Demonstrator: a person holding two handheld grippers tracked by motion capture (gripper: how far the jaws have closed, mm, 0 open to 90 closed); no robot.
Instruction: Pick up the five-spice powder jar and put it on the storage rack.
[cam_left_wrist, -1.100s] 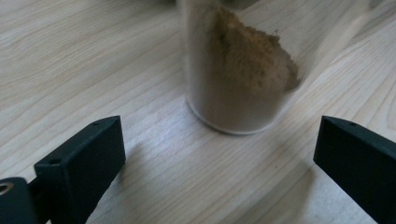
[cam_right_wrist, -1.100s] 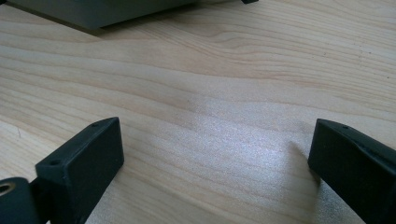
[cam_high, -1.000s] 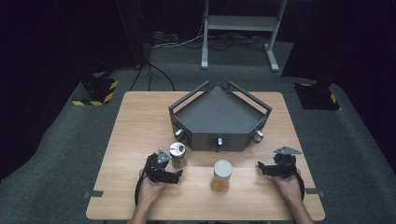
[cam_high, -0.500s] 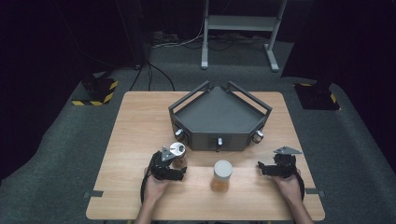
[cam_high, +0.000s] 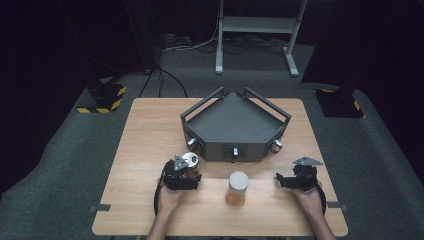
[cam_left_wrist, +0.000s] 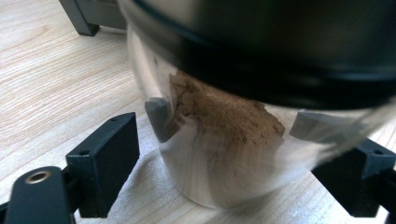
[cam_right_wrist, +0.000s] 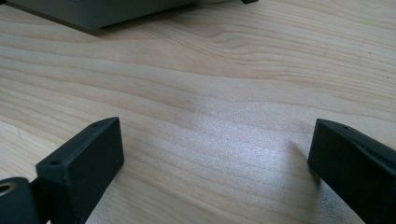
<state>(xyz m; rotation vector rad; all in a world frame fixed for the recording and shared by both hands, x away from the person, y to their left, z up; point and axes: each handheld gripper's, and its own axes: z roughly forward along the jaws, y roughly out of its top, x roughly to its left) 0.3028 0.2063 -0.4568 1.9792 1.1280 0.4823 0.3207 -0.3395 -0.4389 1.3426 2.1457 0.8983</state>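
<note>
Glass spice jar (cam_left_wrist: 224, 154), part-filled with brown powder under a dark lid, stands on the wooden worktop (cam_high: 150, 130) just in front of the dark tray's (cam_high: 235, 120) left corner, and it now sits between the left tongs (cam_high: 186, 172), which a second ago were short of it. Their jaws have just been closing around the jar, yet a gap shows at the left pad, so the grip looks not yet made. Right tongs (cam_high: 286, 181) rest spread over bare wood, apart from the white-lidded jar (cam_high: 237, 188)
</note>
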